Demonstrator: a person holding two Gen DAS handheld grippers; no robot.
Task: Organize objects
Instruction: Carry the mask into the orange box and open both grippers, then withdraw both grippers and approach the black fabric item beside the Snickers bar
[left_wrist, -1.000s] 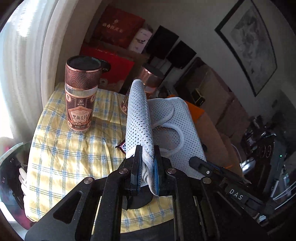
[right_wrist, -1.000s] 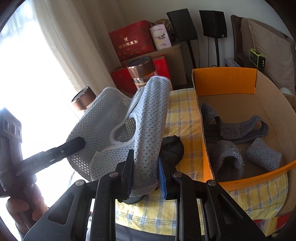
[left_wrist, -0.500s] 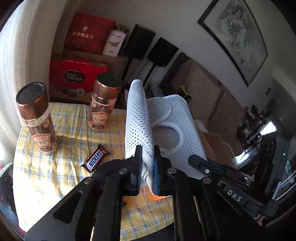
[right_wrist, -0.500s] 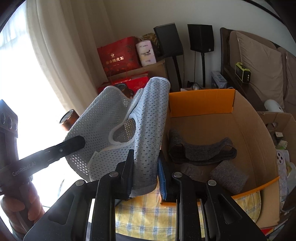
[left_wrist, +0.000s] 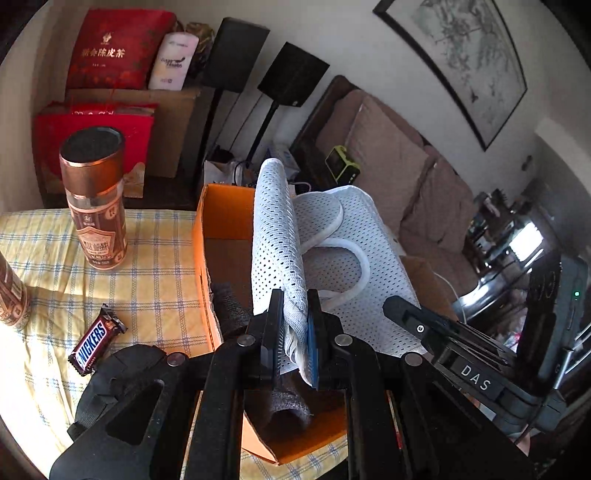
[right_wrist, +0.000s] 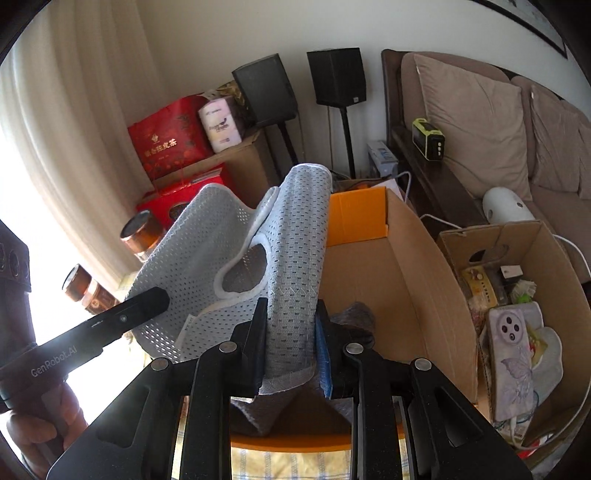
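Observation:
A white perforated mesh garment (left_wrist: 354, 266) hangs in the air between both grippers. My left gripper (left_wrist: 295, 328) is shut on one folded edge of it. My right gripper (right_wrist: 290, 332) is shut on the opposite edge of the garment (right_wrist: 295, 236). The cloth is stretched over an orange-rimmed cardboard box (left_wrist: 207, 236) that stands on the yellow checked tablecloth (left_wrist: 155, 288). Dark grey knit pieces (left_wrist: 288, 410) lie on the box floor below the garment. In the right wrist view the box (right_wrist: 417, 266) fills the middle, and a hand holding the left gripper's handle (right_wrist: 77, 343) shows at the lower left.
Two copper-lidded jars (left_wrist: 94, 199) and a Snickers bar (left_wrist: 94, 341) sit on the tablecloth left of the box. A black strap (left_wrist: 96, 402) lies near the front edge. A second open cardboard box (right_wrist: 513, 325) full of odds stands to the right, with a sofa (right_wrist: 480, 122) behind.
Both grippers carried the mesh garment to the right, from over the tablecloth to above the cardboard box. The jars have slid left in view. Both grips are unchanged.

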